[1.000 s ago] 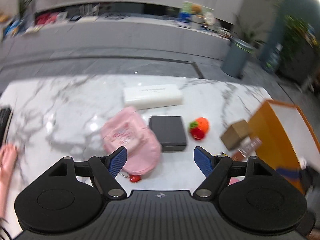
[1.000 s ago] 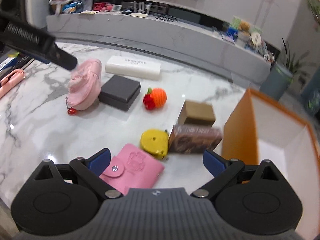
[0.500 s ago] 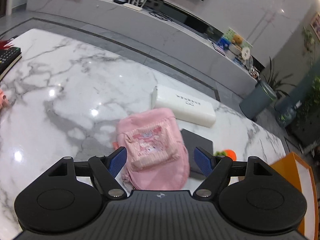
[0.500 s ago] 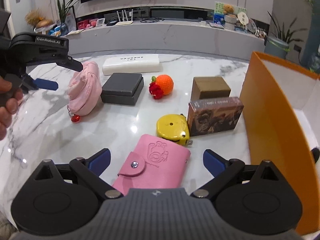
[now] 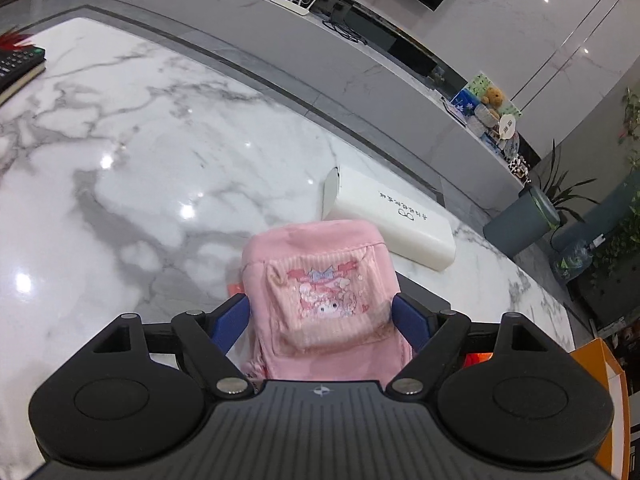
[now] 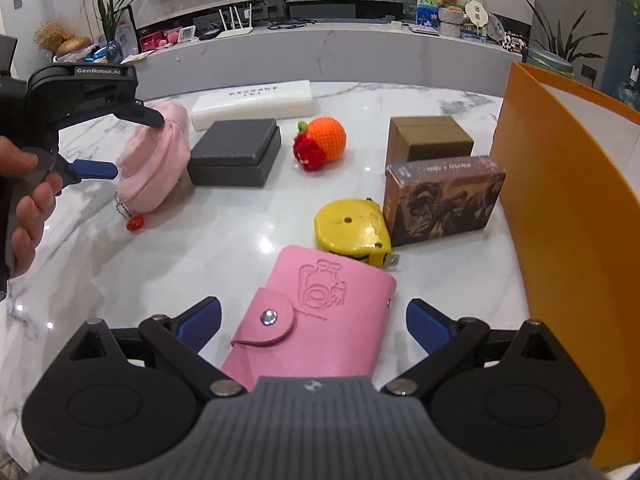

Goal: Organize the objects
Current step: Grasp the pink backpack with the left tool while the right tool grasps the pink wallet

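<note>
A small pink backpack [image 5: 324, 300] with a cartoon patch lies on the marble table, also seen in the right wrist view [image 6: 156, 160]. My left gripper [image 5: 320, 320] is open with its blue fingers on either side of the backpack, touching or nearly touching it. It also shows in the right wrist view [image 6: 124, 144]. My right gripper [image 6: 312, 320] is open and empty above a pink snap wallet [image 6: 312, 312] that lies between its fingers on the table. The orange open box [image 6: 568, 216] stands at the right.
A white long box [image 6: 252, 100], a dark grey box [image 6: 236, 152], a crocheted orange fruit [image 6: 324, 140], a brown cube box [image 6: 428, 140], a printed card box [image 6: 440, 200] and a yellow tape measure [image 6: 352, 228] are on the marble table [image 5: 140, 168]. A book [image 5: 20, 68] lies at the far left.
My left gripper has moved forward and down until its fingers straddle the pink backpack. My right gripper has come closer over the pink wallet. Both stay open.
</note>
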### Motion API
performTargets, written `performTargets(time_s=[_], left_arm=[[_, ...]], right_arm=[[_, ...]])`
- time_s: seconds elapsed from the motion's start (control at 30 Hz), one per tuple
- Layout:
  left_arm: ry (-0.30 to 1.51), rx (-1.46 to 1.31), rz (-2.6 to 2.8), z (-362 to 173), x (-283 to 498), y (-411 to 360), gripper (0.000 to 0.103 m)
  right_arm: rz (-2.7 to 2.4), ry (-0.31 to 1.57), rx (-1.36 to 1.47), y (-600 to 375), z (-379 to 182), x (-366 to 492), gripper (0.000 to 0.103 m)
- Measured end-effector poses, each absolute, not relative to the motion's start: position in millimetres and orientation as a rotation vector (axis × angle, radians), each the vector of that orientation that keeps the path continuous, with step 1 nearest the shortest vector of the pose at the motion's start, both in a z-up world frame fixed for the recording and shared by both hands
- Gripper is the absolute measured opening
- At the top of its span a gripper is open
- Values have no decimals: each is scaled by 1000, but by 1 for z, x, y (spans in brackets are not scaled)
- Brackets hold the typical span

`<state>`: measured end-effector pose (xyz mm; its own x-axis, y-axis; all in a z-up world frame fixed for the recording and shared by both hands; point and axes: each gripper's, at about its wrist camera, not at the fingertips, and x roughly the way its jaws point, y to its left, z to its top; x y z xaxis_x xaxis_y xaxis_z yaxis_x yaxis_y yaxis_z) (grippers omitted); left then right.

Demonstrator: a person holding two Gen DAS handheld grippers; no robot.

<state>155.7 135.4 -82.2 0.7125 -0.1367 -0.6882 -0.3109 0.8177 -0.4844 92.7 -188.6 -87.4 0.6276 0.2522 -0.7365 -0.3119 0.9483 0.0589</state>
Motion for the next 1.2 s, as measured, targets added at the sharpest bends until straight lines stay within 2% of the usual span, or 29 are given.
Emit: performTargets(time_s=[0.07, 0.13, 0.57, 0.83, 0.97, 1.2], left_arm=[[783, -622, 100, -86, 158, 135, 102], [777, -628, 98, -89, 159, 135, 103], [777, -568, 33, -90, 161, 122, 103], [862, -448, -34, -98, 161, 100, 103], [860, -471, -28, -96, 158, 102, 95], [861, -463, -17, -93, 155, 100, 91]], right_arm=[[319, 836, -82, -188, -91, 93, 99], [310, 832, -97, -186, -94, 93, 99], [283, 835, -104, -182, -108, 92, 99], [302, 812, -141, -181, -109, 87, 97], [322, 798, -149, -182, -108, 85, 91], [347, 800, -152, -186, -108, 85, 90]])
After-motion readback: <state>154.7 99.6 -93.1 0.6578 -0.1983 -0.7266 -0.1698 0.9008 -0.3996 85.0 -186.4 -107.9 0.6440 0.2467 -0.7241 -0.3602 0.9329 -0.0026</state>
